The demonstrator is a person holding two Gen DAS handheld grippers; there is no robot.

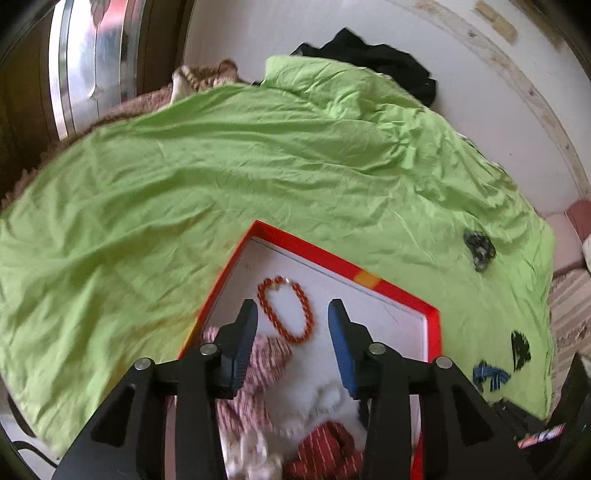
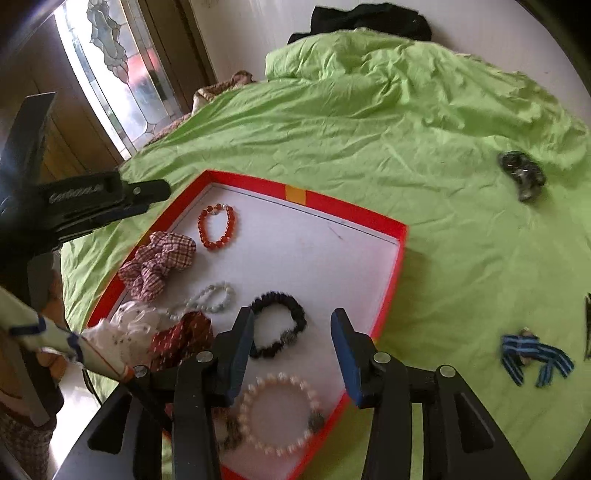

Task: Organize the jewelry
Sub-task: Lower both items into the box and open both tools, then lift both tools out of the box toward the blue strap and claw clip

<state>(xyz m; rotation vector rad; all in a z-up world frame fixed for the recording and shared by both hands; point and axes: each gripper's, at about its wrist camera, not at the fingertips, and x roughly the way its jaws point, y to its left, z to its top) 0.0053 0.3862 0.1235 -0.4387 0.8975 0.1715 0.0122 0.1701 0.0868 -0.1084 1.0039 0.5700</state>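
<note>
A red-rimmed box (image 2: 391, 280) with a white floor lies on a green sheet (image 2: 369, 122). Inside are an orange bead bracelet (image 2: 217, 226), a checked scrunchie (image 2: 159, 262), a pale bead bracelet (image 2: 214, 297), a black bead bracelet (image 2: 277, 324) and a pink pearl bracelet (image 2: 280, 413). My right gripper (image 2: 291, 321) hangs open above the black bracelet, nothing in its jaws. My left gripper (image 1: 291, 314) is open above the orange bracelet (image 1: 287, 309), also empty; it shows at the left edge of the right wrist view too. The box rim (image 1: 432, 325) reaches past it.
Outside the box on the sheet lie a dark hair clip (image 2: 521, 175), a blue striped bow (image 2: 532, 357) and a black comb-like piece (image 1: 520, 348). A black garment (image 2: 369, 18) sits at the far end. A glazed door (image 2: 118, 74) stands at the left.
</note>
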